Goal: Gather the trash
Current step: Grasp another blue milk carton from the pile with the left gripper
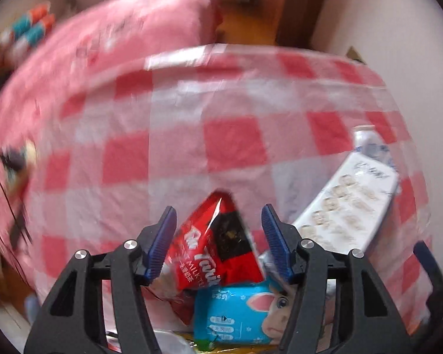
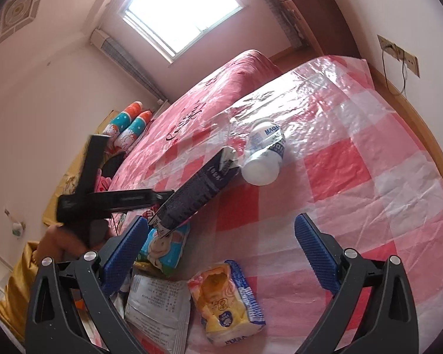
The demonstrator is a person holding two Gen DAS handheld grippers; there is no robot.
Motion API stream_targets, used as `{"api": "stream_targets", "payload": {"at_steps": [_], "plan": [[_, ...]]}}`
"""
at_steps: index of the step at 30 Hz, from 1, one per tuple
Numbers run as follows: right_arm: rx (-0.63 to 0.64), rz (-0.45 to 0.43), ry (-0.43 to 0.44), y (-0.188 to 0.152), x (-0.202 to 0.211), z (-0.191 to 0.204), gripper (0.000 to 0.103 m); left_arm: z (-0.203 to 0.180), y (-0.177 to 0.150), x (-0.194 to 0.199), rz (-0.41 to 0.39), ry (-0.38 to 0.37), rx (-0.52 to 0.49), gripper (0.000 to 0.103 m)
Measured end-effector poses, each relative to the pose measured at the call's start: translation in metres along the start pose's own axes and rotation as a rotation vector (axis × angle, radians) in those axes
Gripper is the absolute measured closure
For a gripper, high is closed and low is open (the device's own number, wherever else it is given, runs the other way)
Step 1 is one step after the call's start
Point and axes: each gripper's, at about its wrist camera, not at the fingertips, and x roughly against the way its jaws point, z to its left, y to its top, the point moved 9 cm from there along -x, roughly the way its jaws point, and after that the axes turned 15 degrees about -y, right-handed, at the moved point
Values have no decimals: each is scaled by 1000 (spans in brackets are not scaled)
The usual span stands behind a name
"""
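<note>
While the left tool (image 1: 218, 236) straddles a red foil snack packet (image 1: 214, 246), its blue pads stand apart on either side and do not visibly press it, so I judge the grasp unfinished. Just below lies a blue wet-wipe pack (image 1: 236, 315), and a white carton (image 1: 348, 206) lies to the right. The right tool (image 2: 221, 250) hangs empty, spread wide, above a yellow snack bag (image 2: 227, 301) and a grey printed sachet (image 2: 159, 303). Farther off, a white cup (image 2: 264, 156) lies toppled on the red-checked plastic sheet (image 2: 354, 162) over the bed. Nearly all the trash seems uncollected.
</note>
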Motion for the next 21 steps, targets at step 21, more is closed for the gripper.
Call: {"api": "stream_targets", "payload": {"at_steps": [21], "plan": [[161, 118, -47, -20, -17, 7, 5, -86, -9, -43, 162, -311, -360, 32]]}}
